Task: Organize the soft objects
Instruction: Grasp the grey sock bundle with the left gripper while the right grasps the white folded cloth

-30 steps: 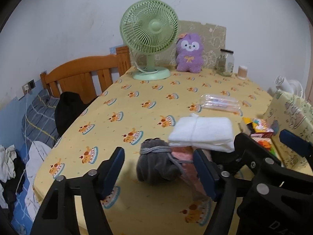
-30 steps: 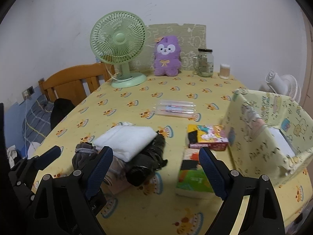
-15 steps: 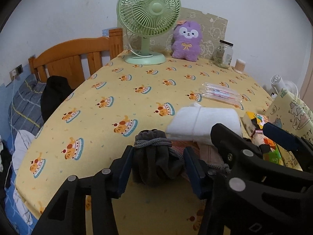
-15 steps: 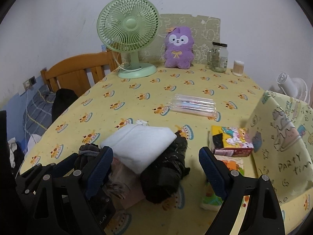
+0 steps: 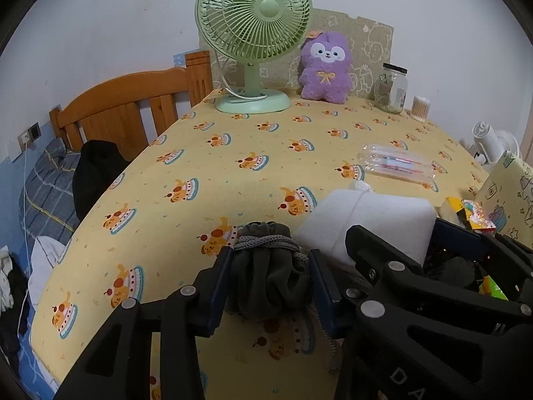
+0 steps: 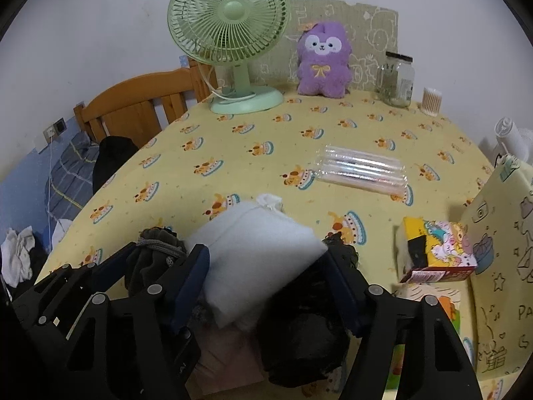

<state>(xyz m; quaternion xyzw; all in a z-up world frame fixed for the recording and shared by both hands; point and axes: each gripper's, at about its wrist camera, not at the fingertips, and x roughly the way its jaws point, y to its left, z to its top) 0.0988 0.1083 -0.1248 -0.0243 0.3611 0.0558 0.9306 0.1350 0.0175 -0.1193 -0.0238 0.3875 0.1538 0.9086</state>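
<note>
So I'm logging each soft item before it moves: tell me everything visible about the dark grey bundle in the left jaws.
The dark grey bundle looks like soft fleece, bunched and wrinkled, tied near its top with grey knitted cord. It sits upright on the yellow tablecloth, pinched between the left gripper jaws, beside the folded white cloth.

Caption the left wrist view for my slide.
Left tongs closed on a grey pouch beside a folded white towel.

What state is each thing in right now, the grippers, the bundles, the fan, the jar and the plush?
left gripper: shut on the grey bundle.
right gripper: jaws around the white bundle and black bundle; grip unclear.
fan: upright; blades hard to judge.
glass jar: upright, lid on.
purple plush: sitting upright against the board.
</note>
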